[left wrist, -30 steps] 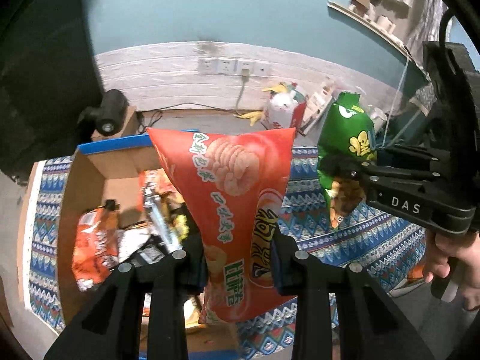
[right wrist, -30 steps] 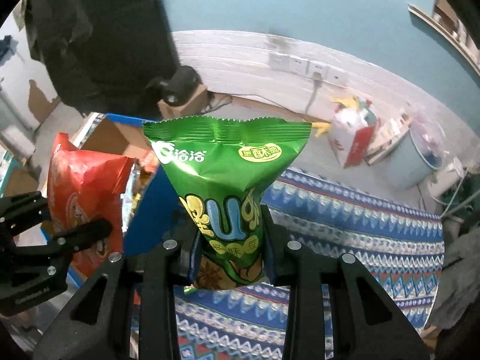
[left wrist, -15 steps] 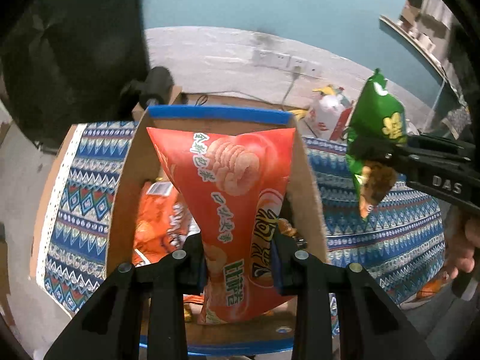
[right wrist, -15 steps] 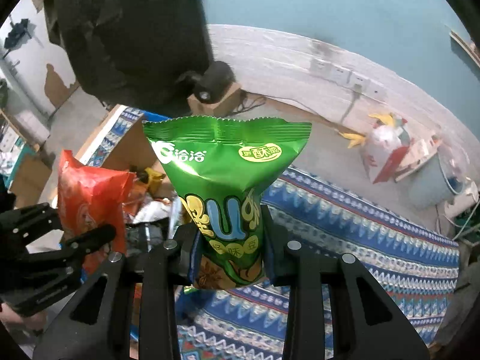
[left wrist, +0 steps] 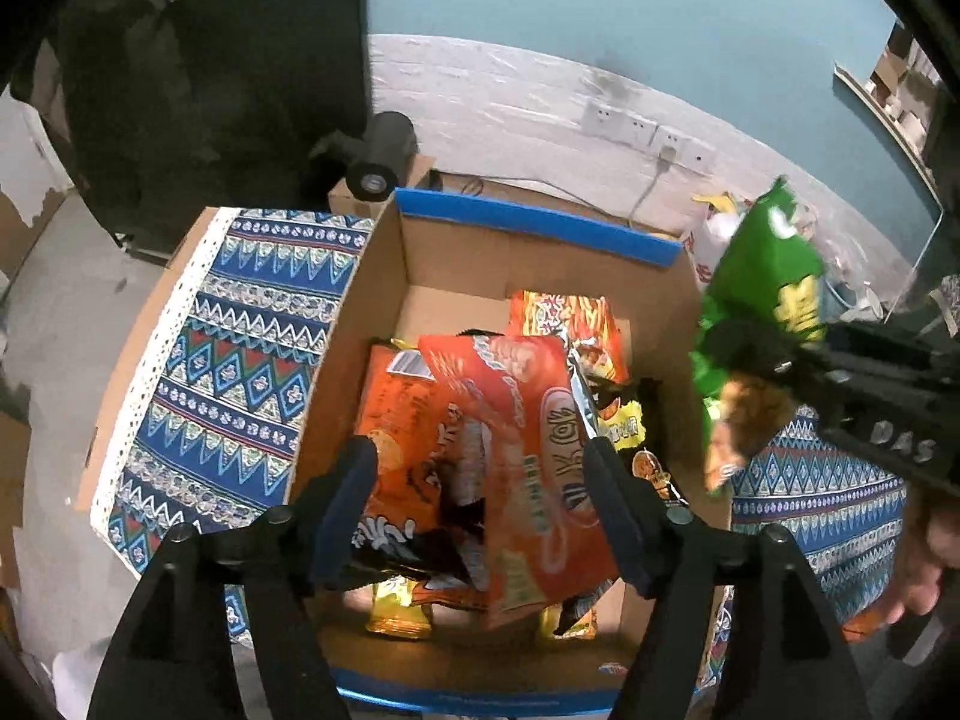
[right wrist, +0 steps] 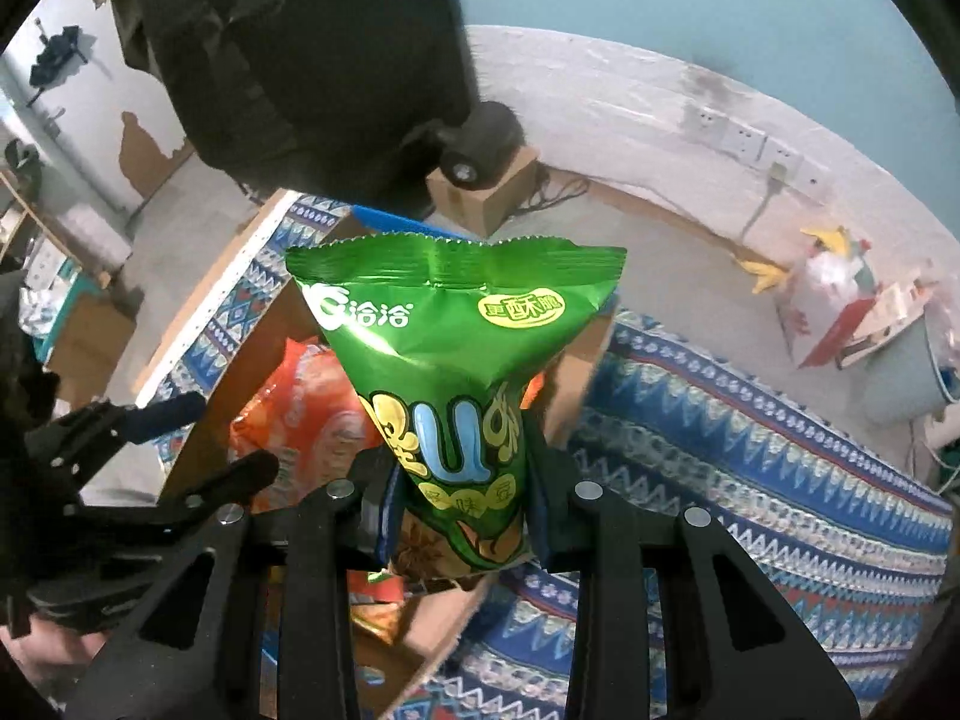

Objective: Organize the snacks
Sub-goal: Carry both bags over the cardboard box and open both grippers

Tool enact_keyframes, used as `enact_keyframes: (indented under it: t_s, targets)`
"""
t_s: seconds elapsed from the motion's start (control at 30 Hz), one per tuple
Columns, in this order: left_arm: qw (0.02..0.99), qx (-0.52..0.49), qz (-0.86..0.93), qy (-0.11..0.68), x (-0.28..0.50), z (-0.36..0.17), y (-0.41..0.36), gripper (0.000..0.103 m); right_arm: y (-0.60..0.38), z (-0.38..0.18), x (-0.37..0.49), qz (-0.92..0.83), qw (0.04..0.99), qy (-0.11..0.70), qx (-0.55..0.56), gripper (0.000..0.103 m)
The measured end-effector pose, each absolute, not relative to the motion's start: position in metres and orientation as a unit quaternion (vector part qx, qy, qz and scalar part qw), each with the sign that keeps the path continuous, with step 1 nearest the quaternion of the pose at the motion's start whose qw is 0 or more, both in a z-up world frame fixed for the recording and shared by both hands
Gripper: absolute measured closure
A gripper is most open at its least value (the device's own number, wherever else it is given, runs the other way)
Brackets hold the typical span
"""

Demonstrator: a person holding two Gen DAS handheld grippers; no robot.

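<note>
Over box rim (left wrist: pixel 534 222), left tongs (left wrist: pixel 480 480) opening

Dim indoor light; fisheye-curved edges, dark corners, motion blur.

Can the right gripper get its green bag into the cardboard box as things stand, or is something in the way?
Probably yes. The right gripper is shut on the green bag just beside the cardboard box, whose top is open. The left gripper, jaws opening over the orange bag, crowds the near end.

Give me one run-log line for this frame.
left tool: opening, red snack bag dropping into cardboard box | right tool: shut on green snack bag, beside box
</note>
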State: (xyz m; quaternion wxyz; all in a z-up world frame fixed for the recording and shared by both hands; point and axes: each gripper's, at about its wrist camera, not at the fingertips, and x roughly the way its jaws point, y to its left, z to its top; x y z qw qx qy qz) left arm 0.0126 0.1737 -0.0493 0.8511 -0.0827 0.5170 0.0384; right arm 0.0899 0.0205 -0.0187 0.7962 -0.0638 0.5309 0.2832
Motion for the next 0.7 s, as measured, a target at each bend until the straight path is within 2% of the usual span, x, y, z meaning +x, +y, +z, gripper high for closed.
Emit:
enact_keyframes:
  t_s: [0.2, 0.37, 0.5, 0.7]
  targets:
    - [0.856, -0.084, 0.046, 0.508, 0.009, -0.037, 0.176, 0.024, 0.031, -0.025, 0.093, 0.299, 0.789, 0.533, -0.056, 0.066]
    - [0.861, -0.078, 0.051, 0.500, 0.005, -0.029, 0.174, 0.023, 0.026, -0.013, 0.096, 0.302, 0.803, 0.513, -0.040, 0.053]
    - [0.865, -0.081, 0.053, 0.493, 0.002, -0.021, 0.174, 0.022, 0.015, 0.005, 0.090, 0.296, 0.817, 0.493, -0.032, 0.048]
    - [0.875, -0.077, 0.057, 0.474, -0.007, -0.005, 0.167, 0.020, -0.007, 0.031, 0.070, 0.272, 0.845, 0.459, -0.033, 0.031]
